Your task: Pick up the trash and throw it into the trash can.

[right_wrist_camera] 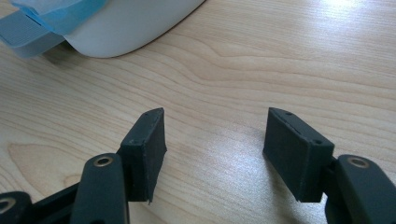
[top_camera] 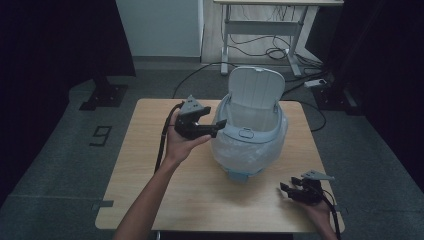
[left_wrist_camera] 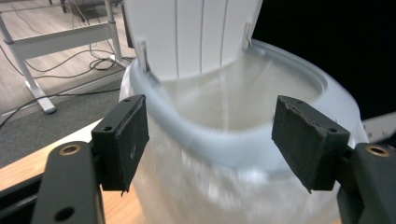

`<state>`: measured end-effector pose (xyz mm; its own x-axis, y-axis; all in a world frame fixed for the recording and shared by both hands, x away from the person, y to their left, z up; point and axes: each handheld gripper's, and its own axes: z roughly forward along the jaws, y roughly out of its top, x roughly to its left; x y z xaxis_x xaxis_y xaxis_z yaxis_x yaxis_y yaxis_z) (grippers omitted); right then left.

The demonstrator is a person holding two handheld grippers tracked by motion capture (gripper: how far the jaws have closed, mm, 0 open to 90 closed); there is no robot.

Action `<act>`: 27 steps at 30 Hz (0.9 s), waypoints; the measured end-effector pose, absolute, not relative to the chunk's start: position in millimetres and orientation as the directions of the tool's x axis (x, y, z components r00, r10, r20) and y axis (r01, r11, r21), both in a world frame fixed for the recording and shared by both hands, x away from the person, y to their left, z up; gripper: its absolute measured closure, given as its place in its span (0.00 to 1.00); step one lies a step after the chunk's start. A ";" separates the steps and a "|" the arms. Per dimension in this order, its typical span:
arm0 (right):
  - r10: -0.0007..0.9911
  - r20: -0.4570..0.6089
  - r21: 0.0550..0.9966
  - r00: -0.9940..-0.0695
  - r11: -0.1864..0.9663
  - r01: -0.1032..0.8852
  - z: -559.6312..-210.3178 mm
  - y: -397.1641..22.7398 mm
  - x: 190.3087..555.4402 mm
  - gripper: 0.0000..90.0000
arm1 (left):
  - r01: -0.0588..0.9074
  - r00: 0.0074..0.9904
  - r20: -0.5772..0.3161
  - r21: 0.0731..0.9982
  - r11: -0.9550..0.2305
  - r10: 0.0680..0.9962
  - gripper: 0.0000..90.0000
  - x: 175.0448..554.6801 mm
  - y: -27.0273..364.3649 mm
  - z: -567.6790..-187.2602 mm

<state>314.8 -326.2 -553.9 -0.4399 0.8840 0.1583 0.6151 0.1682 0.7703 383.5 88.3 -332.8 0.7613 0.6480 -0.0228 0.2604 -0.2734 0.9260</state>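
On the wooden table (top_camera: 150, 190) stands a pale bin (top_camera: 250, 145) near the middle, its ribbed lid (top_camera: 256, 87) tipped up at the back and a thin clear liner (top_camera: 222, 150) folded out over the rounded rim. At the left, a hand (top_camera: 182, 142) holds the left gripper (top_camera: 220, 126) level at the bin's left side, its tips just at the rim; a black cable (top_camera: 161, 145) trails down from it. Seen from the left gripper view, its jaws stand wide apart with flat, matte black pads (left_wrist_camera: 128, 140), one worn at the edge, and the smooth plastic rim lies between them, untouched. At the right, near the table's front corner, the right gripper (top_camera: 287, 190) rests low over bare wood grain, jaws parted and holding nothing; the bin's white base and blue foot (right_wrist_camera: 32, 28) lie beyond it, well apart.
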 end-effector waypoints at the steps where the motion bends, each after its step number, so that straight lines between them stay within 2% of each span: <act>1: 0.884 0.160 0.770 -0.439 0.167 0.616 -553.8 -326.5 314.9 0.42 | 0.259 0.758 -0.011 0.923 -0.286 0.652 0.30 379.9 91.0 -337.3; 9: 0.886 0.149 0.771 -0.439 0.174 0.613 -553.9 -325.8 314.8 0.42 | 0.297 0.740 0.008 0.893 -0.338 0.672 0.30 359.5 110.7 -379.7; 20: 0.890 0.134 0.772 -0.436 0.182 0.609 -554.0 -324.1 314.3 0.42 | 0.396 0.722 -0.059 0.852 -0.341 0.690 0.31 347.1 134.7 -441.8; 27: 0.891 0.123 0.772 -0.436 0.191 0.607 -553.9 -322.9 314.2 0.42 | 0.423 0.716 -0.073 0.836 -0.349 0.694 0.32 347.0 138.1 -454.0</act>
<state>314.2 -322.9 -553.9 -0.4364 0.8913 0.1226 0.6068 0.1910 0.7716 347.0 138.1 -454.0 0.7164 0.6938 -0.0729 0.4235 -0.3495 0.8358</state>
